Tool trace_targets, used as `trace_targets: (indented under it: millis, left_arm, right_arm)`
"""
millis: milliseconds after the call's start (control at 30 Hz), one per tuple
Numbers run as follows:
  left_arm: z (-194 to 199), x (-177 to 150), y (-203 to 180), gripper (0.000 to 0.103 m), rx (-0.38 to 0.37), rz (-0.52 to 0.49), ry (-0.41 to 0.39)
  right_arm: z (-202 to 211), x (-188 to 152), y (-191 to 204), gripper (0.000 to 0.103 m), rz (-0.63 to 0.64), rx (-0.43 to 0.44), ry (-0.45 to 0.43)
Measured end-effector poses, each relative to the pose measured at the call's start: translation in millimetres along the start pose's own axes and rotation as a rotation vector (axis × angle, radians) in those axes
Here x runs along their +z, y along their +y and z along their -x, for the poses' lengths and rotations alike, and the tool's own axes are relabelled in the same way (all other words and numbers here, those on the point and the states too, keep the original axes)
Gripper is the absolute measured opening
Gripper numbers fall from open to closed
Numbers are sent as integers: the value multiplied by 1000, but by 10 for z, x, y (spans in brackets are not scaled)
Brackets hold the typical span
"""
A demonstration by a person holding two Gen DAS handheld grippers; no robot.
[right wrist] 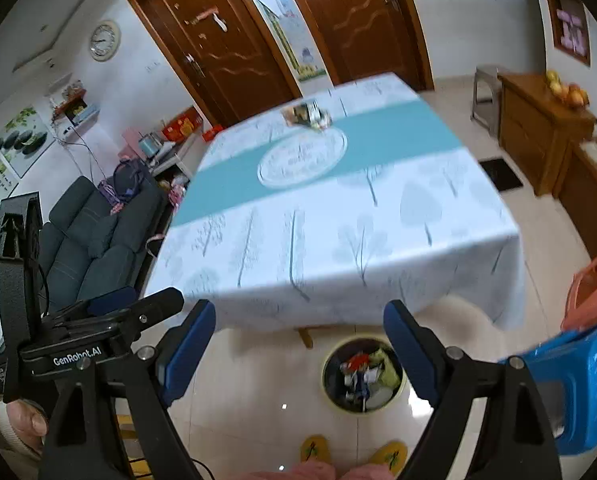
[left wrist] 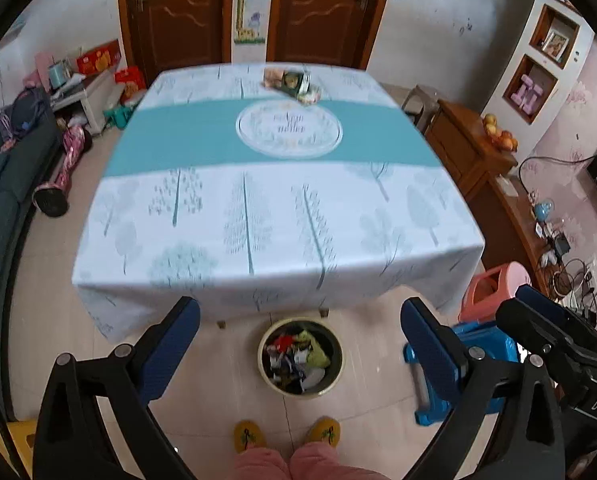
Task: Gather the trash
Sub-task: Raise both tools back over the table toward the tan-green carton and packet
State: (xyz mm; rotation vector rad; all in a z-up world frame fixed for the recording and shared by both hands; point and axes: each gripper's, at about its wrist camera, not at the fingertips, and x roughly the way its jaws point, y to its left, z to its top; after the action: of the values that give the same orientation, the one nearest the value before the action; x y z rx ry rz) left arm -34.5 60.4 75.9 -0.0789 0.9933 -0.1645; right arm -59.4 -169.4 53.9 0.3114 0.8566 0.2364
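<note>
Left gripper and right gripper: blue-padded tongs spread wide apart, holding nothing, both hovering above the floor at the table's near edge. Round yellow-rimmed trash bin sits on the tiles below, full of wrappers. Small pile of packets lies on the far side of the white-and-teal tablecloth, well apart from both grippers.

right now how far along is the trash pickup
Done: the bin on the floor already holds a heap of wrappers. In hand: nothing; the left hand-held gripper and right hand-held gripper are both open and empty. Left: a small cluster of packets at the far side of the table.
</note>
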Motion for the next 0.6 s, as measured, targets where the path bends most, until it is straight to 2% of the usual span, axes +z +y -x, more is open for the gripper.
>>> trace_targets:
  millis: [267,600]
  left_arm:
    - [346,269,-221,99,20,-5,-133]
    - [463,459,-218,99,71,72,-203]
  right_arm:
    - [243,395,27,86,65,34,-89]
    - [243,751,56,86,144,76,-122]
